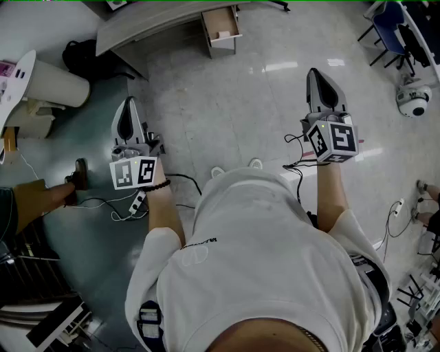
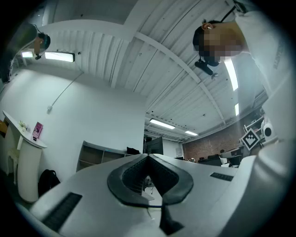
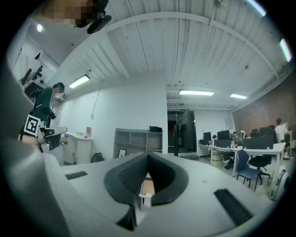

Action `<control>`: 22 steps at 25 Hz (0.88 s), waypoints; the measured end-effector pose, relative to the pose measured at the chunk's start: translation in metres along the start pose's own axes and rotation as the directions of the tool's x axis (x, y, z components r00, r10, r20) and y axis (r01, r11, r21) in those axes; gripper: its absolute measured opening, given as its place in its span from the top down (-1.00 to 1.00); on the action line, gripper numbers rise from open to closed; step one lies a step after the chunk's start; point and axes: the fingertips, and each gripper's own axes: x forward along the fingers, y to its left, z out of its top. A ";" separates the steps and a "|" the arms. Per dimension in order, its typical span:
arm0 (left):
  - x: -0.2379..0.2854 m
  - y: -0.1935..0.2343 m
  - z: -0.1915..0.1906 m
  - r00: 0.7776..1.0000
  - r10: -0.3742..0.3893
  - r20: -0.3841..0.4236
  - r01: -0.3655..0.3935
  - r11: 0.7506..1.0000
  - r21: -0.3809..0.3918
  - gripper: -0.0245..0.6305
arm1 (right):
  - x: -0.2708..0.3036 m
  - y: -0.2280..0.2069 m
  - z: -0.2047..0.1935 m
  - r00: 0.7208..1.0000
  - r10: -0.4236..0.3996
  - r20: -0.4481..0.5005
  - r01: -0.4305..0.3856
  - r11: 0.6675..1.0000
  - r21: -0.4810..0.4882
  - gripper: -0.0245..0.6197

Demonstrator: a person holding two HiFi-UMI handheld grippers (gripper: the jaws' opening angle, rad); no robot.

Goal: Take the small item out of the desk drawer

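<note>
A grey desk (image 1: 158, 20) stands at the far side of the floor. Its wooden drawer (image 1: 221, 29) is pulled out, and a small pale item (image 1: 223, 34) lies inside. Both grippers are held up in front of the person, well short of the desk. My left gripper (image 1: 126, 104) is shut with nothing between its jaws, whose tips (image 2: 148, 156) meet. My right gripper (image 1: 315, 73) is also shut and empty (image 3: 148, 155). The open drawer (image 3: 146, 187) shows through the gap behind the right jaws.
A black bag (image 1: 82, 51) and a white round stand (image 1: 58, 84) are on the left by the desk. A blue chair (image 1: 390, 22) and a white dome device (image 1: 414, 100) are on the right. Cables and a power strip (image 1: 137, 201) lie on the floor near the person's feet. Another person's leg (image 1: 38, 198) is at the left edge.
</note>
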 end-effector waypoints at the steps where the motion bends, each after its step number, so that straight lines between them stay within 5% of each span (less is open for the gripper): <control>1: 0.000 0.001 -0.001 1.000 0.001 0.000 -0.001 1.000 0.004 0.93 | 0.000 0.000 0.001 1.000 0.002 0.007 -0.002 1.000 0.007 0.93; 11: 0.003 -0.003 -0.001 1.000 0.002 -0.008 -0.002 1.000 0.023 0.93 | 0.004 -0.007 0.003 1.000 0.009 0.023 -0.010 1.000 0.019 0.93; 22: 0.035 -0.087 -0.032 0.999 0.002 -0.050 0.000 0.999 0.038 0.93 | 0.009 -0.079 -0.030 0.997 0.075 -0.023 -0.074 0.996 0.045 0.93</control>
